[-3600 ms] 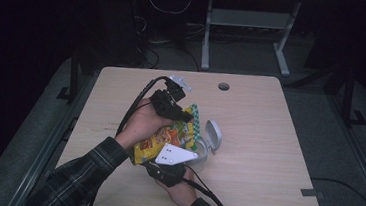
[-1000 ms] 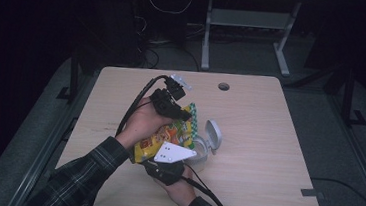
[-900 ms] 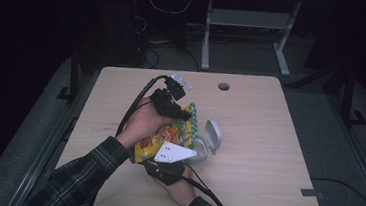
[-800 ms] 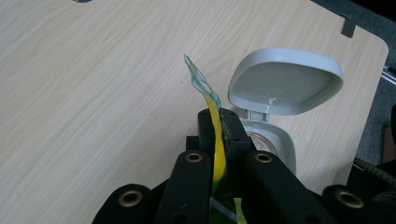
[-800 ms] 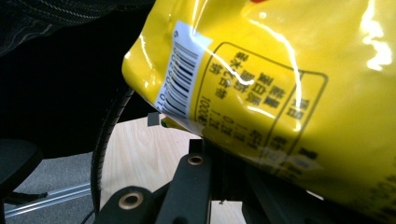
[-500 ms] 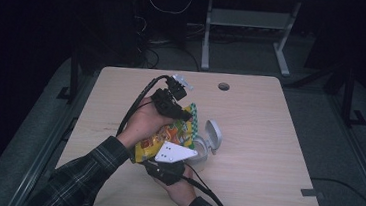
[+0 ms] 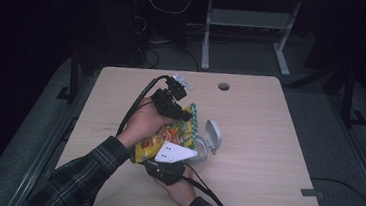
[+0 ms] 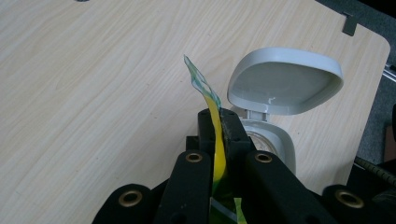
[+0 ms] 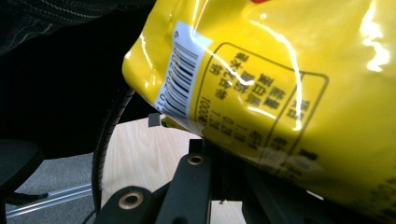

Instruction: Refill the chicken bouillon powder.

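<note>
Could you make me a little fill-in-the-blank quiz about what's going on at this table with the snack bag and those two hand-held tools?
1. The left gripper has its fingers shut on the top edge of the ____ snack bag.
2. The lid of the grey container stands ____.
3. The right gripper holds the bag at its ____ end.
4. Everything sits over a ____ table.

Missing words: yellow; open; bottom; wooden
</note>
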A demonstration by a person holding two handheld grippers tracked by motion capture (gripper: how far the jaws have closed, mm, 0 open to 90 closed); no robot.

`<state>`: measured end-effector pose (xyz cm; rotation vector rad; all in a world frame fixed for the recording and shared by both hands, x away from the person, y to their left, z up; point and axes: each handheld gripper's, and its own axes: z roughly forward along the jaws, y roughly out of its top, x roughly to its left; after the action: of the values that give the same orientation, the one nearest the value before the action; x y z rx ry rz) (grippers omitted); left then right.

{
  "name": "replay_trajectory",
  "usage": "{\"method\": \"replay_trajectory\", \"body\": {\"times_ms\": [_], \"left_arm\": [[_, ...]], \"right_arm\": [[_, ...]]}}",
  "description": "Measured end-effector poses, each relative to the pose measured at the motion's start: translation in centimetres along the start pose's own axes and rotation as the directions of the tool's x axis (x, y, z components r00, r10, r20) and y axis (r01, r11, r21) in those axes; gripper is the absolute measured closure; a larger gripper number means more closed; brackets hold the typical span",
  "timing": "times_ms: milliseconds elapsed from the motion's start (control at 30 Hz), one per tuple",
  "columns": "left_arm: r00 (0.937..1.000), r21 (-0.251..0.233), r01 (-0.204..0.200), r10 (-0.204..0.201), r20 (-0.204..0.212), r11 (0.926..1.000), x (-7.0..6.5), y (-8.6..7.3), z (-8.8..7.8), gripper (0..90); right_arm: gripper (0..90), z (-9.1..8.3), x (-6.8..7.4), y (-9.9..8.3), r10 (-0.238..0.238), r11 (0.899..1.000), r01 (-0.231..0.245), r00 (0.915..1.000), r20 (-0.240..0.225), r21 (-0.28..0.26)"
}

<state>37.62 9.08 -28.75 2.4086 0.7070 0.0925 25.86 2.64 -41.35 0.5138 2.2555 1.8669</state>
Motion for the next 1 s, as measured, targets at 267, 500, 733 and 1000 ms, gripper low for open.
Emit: {"method": "replay_trajectory", "body": {"times_ms": [267, 500, 733, 1000], "left_arm": [[1.0, 0.004, -0.005, 0.005, -0.001, 1.0, 0.02, 0.01, -0.02, 89.8], [1.0, 0.005, -0.004, 0.004, -0.001, 1.0, 0.02, 0.03, -0.02, 89.8], [1.0, 0.005, -0.004, 0.004, -0.002, 1.0, -0.01, 0.03, -0.01, 89.8], [1.0, 0.005, -0.003, 0.003, -0.001, 1.0, -0.03, 0.05, -0.01, 89.8]], "right_arm": [[90.0, 0.0, -0.01, 0.01, -0.001, 1.0, 0.001, 1.0, 0.0, 0.0], [90.0, -0.01, 0.0, 0.01, 0.001, 1.0, -0.001, 1.0, 0.0, -0.001], [90.0, -0.01, 0.0, 0.0, 0.001, 1.0, -0.001, 1.0, 0.0, -0.002], [90.0, -0.01, 0.02, 0.02, 0.001, 1.0, -0.001, 1.0, 0.0, -0.003]]}}
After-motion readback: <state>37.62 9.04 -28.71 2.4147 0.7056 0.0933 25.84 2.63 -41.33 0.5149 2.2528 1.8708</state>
